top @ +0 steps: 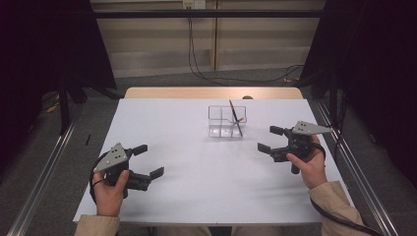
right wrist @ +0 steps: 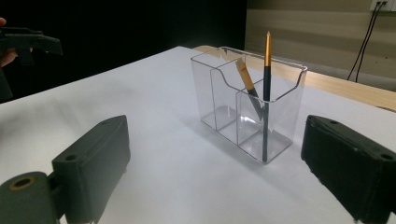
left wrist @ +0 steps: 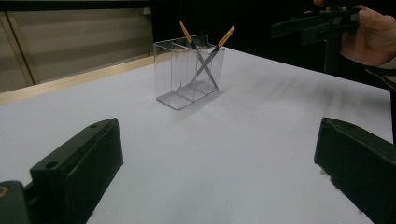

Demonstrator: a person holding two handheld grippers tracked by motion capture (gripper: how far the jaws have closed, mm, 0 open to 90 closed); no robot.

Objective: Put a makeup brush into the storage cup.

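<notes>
I hold both tongs apart and empty: left tongs (top: 148,161), right tongs (top: 269,139). Ahead of and between them on the surface (top: 196,167), a clear three-compartment holder (top: 226,122) carries two brushes (right wrist: 266,84), crossed.

In the high view, the two pencils (top: 235,117) in the clear organizer (top: 226,121) at upper centre read as thin lines; their tips are too small to tell. The person's forearms are cut off by the bottom edge. In the left gripper view, the right gripper (left wrist: 317,25) is cropped at the upper right.

table (top: 196,167): bare between both hands | obstacle: clear organizer (top: 226,123) with two brushes (right wrist: 266,93), far centre
</notes>
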